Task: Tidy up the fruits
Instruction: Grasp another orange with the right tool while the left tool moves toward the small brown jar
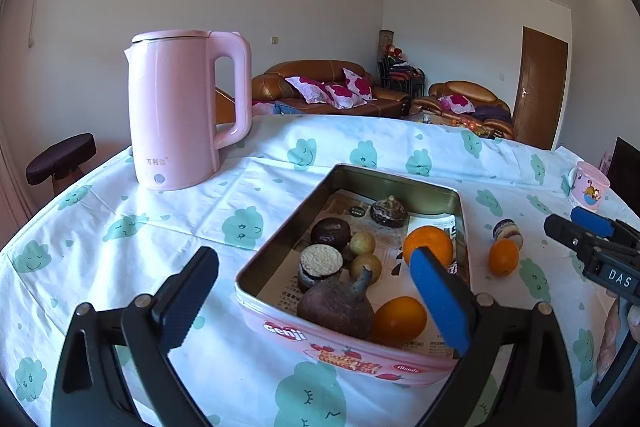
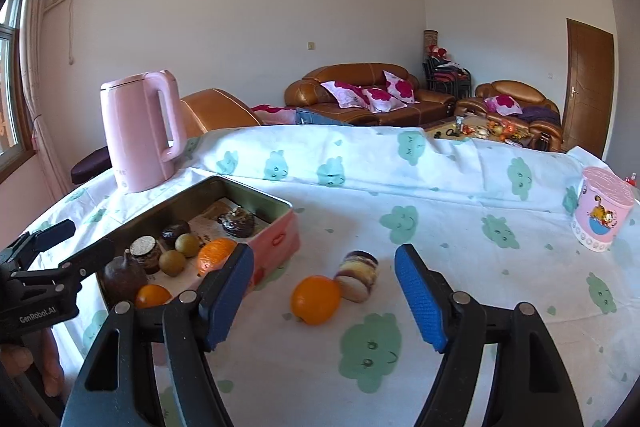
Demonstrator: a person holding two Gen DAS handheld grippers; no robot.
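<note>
Two grippers stood released: the left gripper [image 1: 316, 303] gaped over the pink tin [image 1: 352, 351], the right gripper [image 2: 324, 303] framed an orange [image 2: 315, 299].

The left tool [image 1: 316, 303] hangs wide open over the near end of a pink rectangular metal tin [image 1: 400, 187], which holds two oranges and several brown fruits. A third round orange [image 1: 503, 256] lies on the cloud-print table [image 1: 160, 227] beside the tin. A tall pink plastic kettle [image 1: 176, 111] stands toward the far left edge.
</note>
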